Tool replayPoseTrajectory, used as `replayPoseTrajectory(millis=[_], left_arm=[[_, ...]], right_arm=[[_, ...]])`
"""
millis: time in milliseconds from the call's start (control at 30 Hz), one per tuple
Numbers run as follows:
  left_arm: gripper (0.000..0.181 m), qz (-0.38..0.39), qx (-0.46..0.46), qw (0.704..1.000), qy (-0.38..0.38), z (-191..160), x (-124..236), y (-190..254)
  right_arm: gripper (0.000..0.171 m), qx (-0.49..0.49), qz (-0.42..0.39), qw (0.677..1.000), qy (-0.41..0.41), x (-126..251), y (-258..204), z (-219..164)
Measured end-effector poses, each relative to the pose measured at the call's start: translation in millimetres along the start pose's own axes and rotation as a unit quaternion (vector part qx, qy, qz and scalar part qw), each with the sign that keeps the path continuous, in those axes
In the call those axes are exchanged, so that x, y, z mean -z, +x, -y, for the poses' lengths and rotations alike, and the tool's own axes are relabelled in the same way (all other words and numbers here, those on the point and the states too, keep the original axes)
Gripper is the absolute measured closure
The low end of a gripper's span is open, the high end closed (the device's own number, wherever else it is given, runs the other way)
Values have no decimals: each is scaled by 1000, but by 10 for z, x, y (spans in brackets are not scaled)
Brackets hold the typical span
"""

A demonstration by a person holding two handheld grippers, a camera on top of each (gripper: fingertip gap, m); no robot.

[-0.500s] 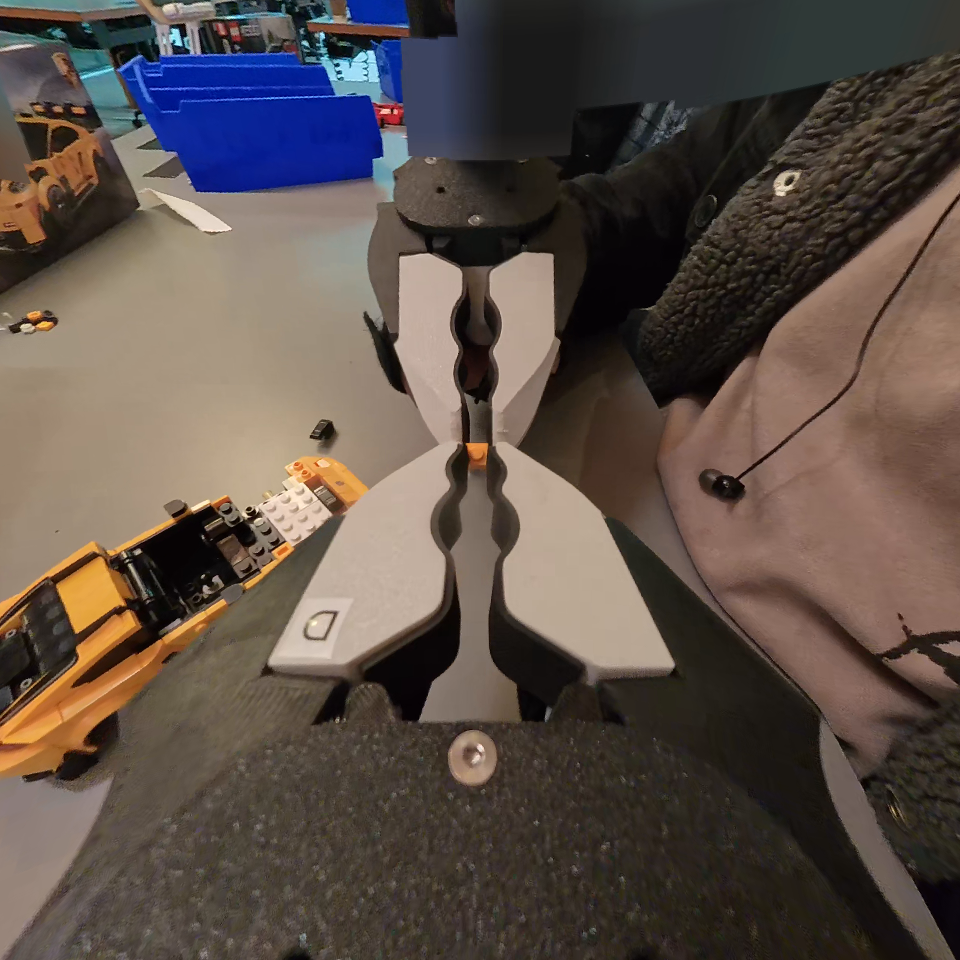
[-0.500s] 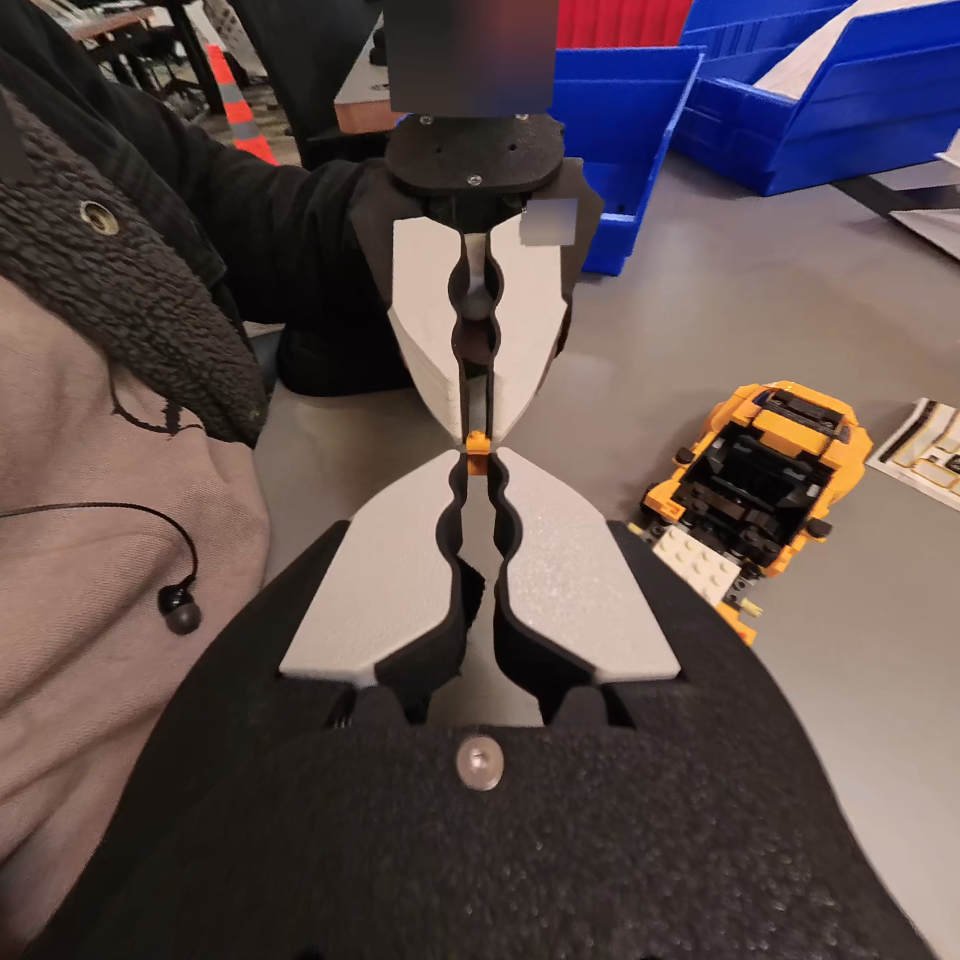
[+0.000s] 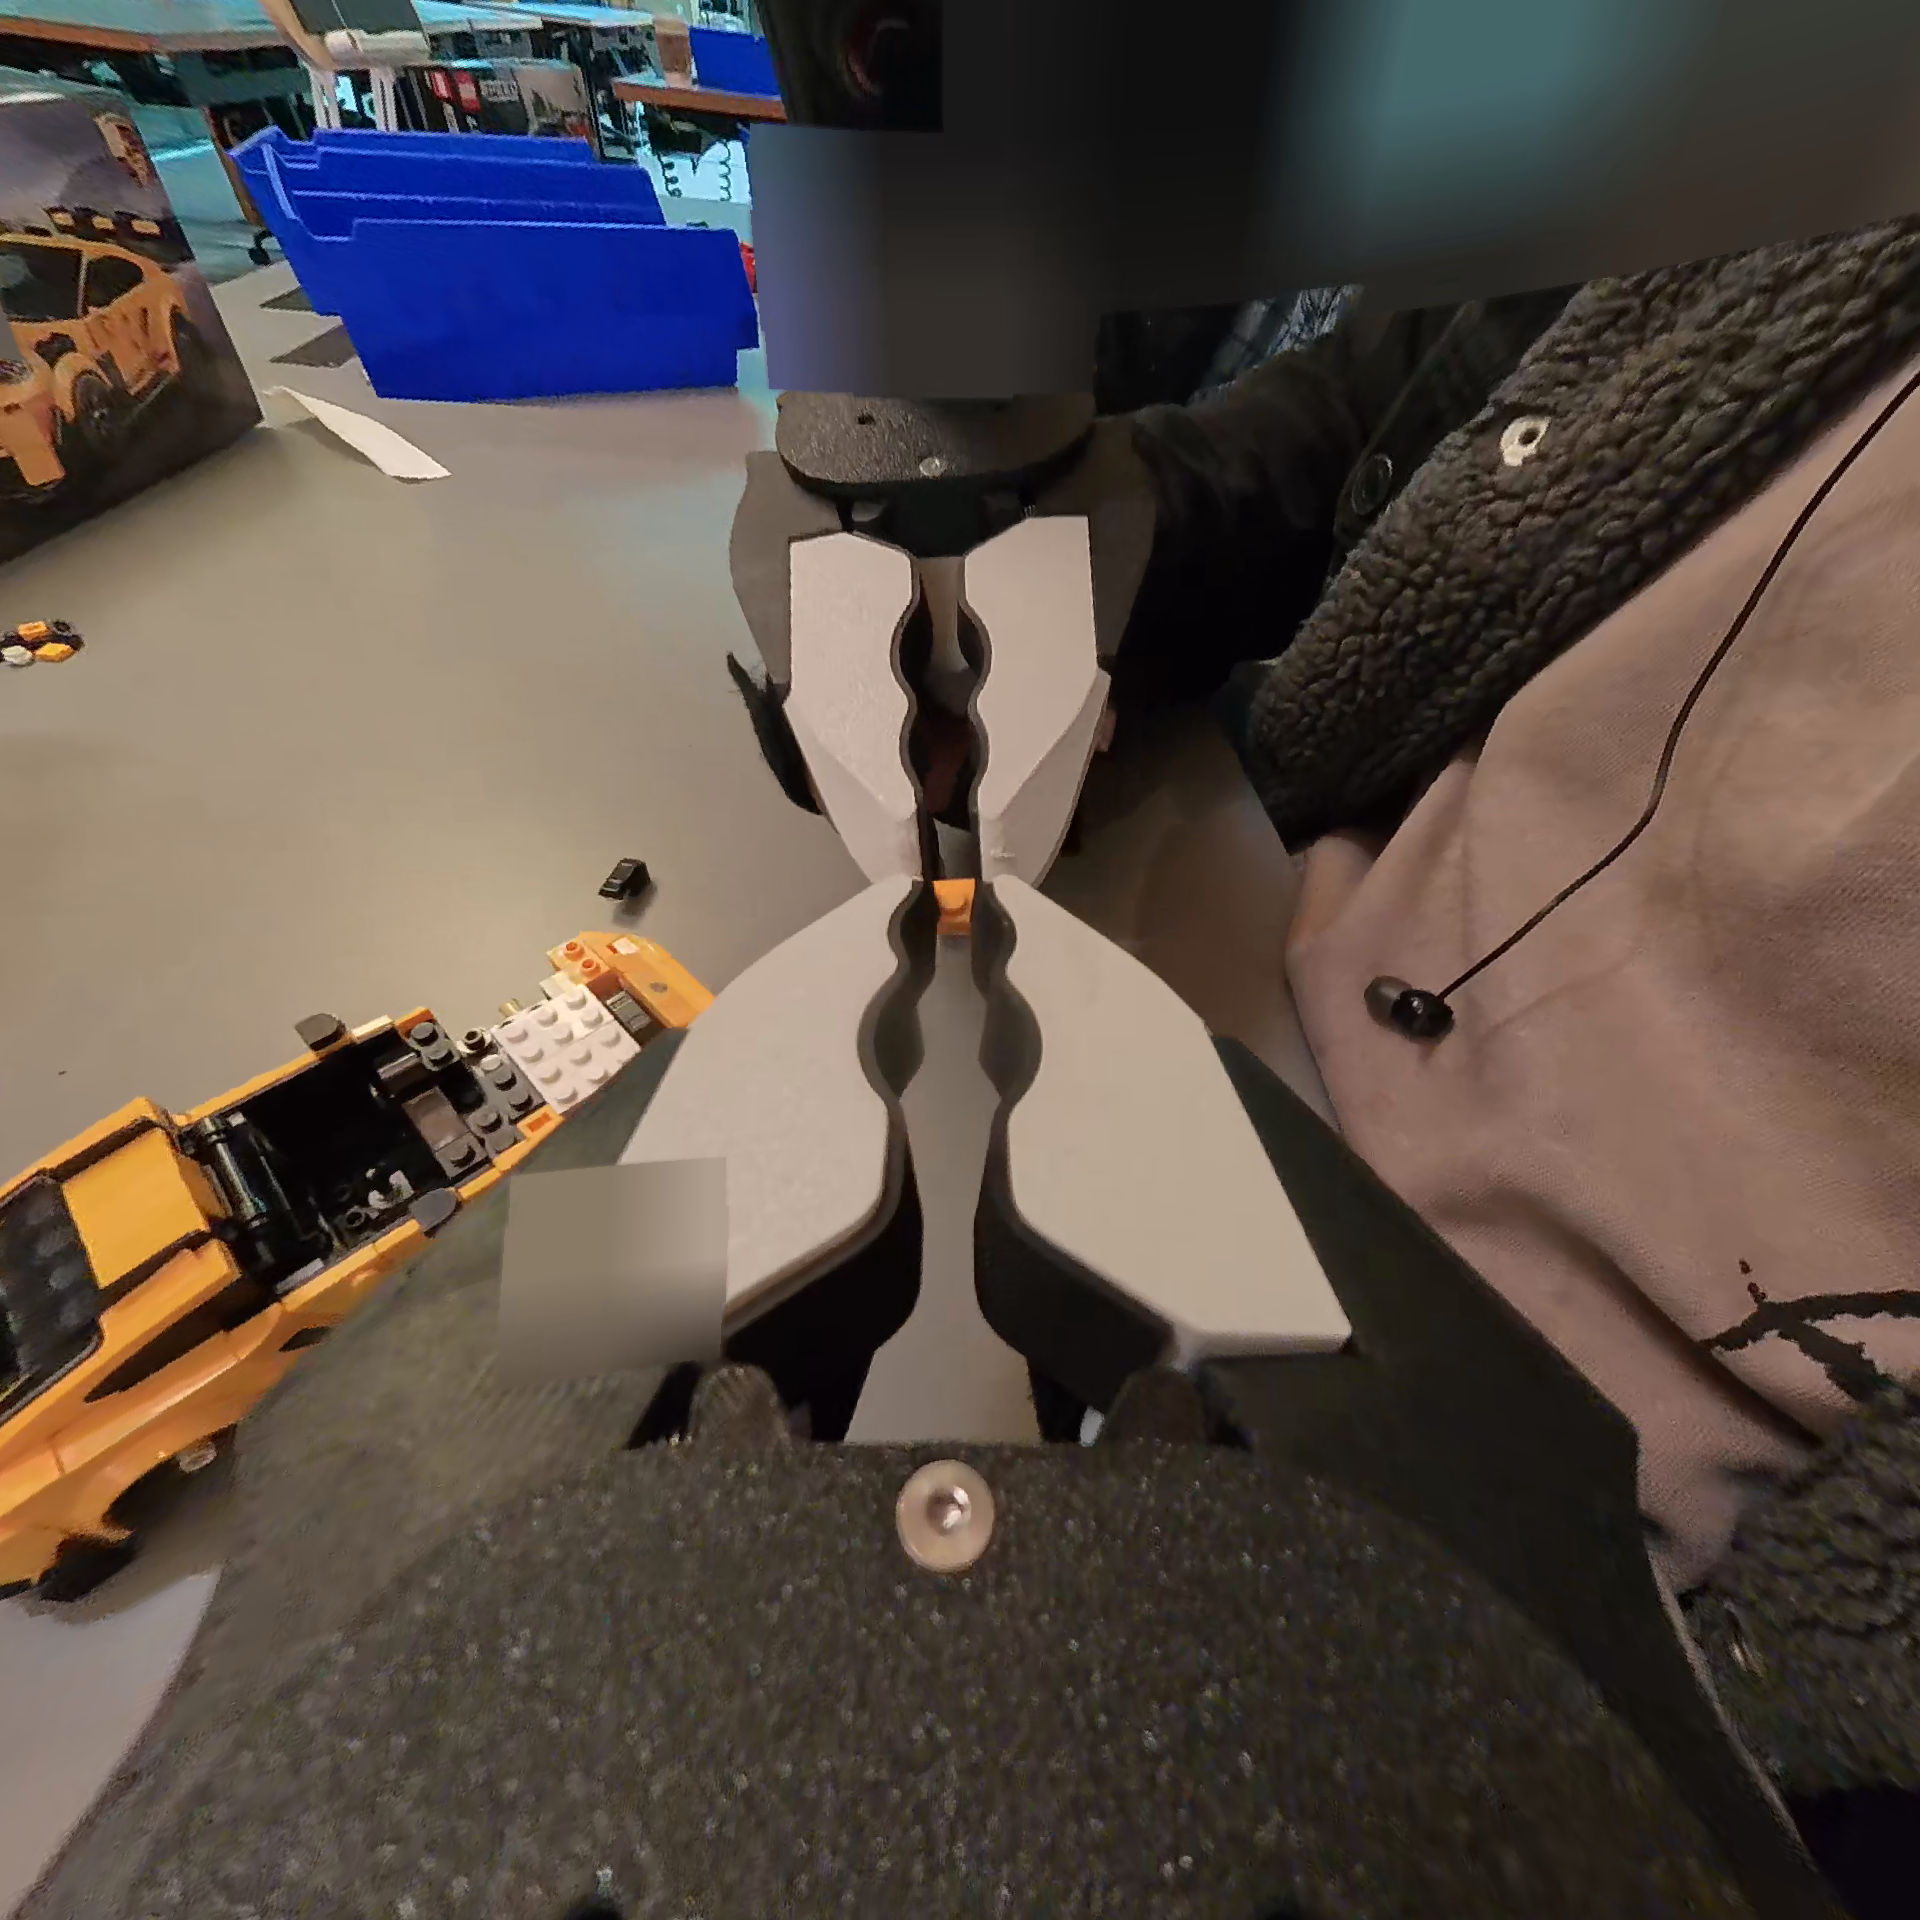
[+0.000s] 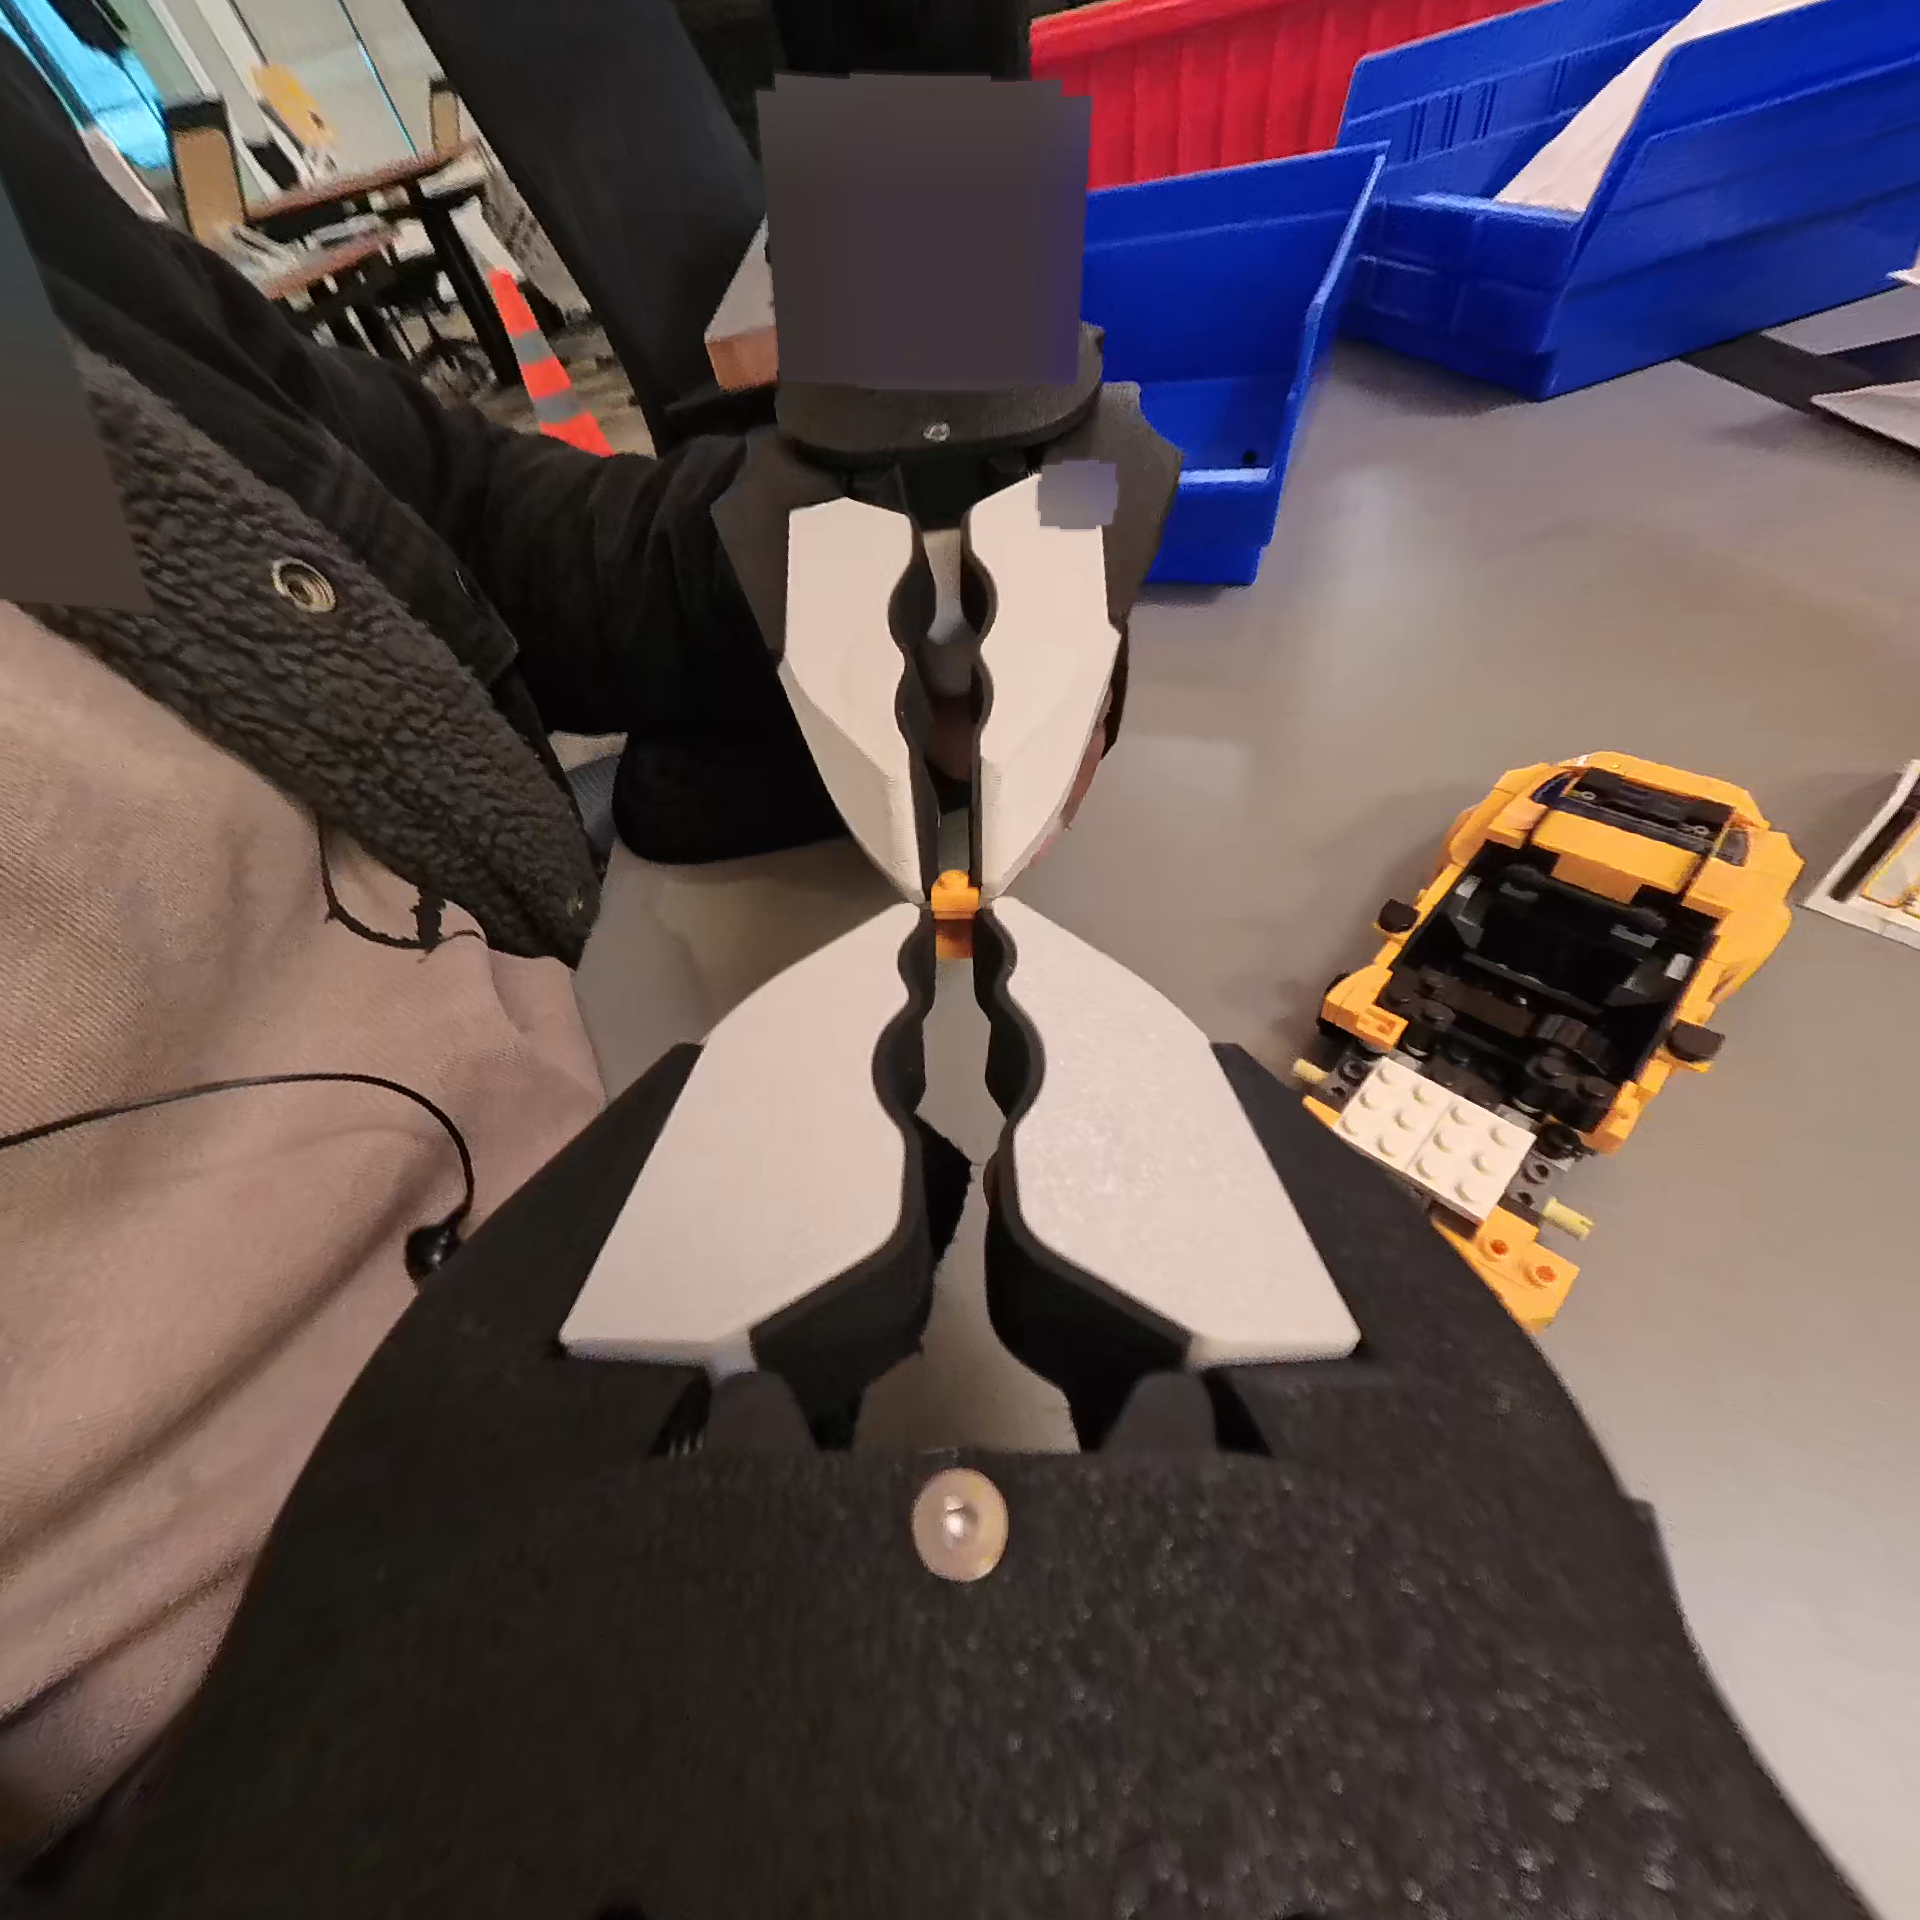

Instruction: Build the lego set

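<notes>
A small orange piece (image 3: pixel 954 906) is sitting in the air between the two grippers, which are meeting tip to tip above the tabletop (image 3: pixel 395 748): the left gripper (image 3: pixel 951 920) is pinching it from the near side in its own view, and the right gripper (image 4: pixel 954 925) is closing on it from the opposite side, so both are gripping the same piece, perhaps passing it over or pressing two tiny parts together; which, I cannot tell. The orange car (image 4: pixel 1538 997) is lying on the tabletop well apart from the grippers, and it is looking largely built: body panels, rear and a wheel are showing, yet the cabin is gaping open with black innards exposed, and a white studded plate (image 4: pixel 1439 1143) at one end is still bare. So roof and nose are probably remaining, and the held piece is not yet on the model. A loose black piece (image 3: pixel 625 879) and a small cluster of parts (image 3: pixel 40 642) are waiting on the tabletop. Farther out, blue bins (image 3: pixel 520 281) are standing in a row; one in the right wrist view is holding a white sheet (image 4: pixel 1590 135), the nearest blue one is looking empty, and a red bin (image 4: pixel 1195 94) behind is hiding its contents
</notes>
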State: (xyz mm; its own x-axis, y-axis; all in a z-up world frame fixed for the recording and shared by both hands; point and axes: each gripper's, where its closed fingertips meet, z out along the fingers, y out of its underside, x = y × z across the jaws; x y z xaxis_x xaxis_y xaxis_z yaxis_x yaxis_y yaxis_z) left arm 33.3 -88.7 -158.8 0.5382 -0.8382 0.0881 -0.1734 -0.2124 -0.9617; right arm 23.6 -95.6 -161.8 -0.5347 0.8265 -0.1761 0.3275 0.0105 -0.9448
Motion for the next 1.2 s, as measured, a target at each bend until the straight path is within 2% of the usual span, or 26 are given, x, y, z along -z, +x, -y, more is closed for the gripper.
replayPoseTrajectory(millis=[267, 300, 400, 600, 933, 1200], left_arm=[[174, 20, 21, 998, 54, 215, 74, -67], [165, 25, 13, 998, 56, 228, 80, -69], [174, 47, -10, 998, 50, 228, 72, -85], [174, 45, -6, 998, 41, 207, 61, -77], [173, 41, 22, 995, -85, -133, -6, -72], [173, 16, 60, 989, -137, -305, -49, -23]], right_arm=[[164, -76, 44, 993, 77, 83, 26, 203], [164, -90, 51, 991, 87, 101, 29, 227], [164, -96, 55, 990, 86, 91, 26, 216], [164, -95, 54, 991, 79, 74, 22, 192], [165, 63, -42, 995, -59, -42, 79, -132], [165, 116, -62, 985, -113, -99, 59, -281]])
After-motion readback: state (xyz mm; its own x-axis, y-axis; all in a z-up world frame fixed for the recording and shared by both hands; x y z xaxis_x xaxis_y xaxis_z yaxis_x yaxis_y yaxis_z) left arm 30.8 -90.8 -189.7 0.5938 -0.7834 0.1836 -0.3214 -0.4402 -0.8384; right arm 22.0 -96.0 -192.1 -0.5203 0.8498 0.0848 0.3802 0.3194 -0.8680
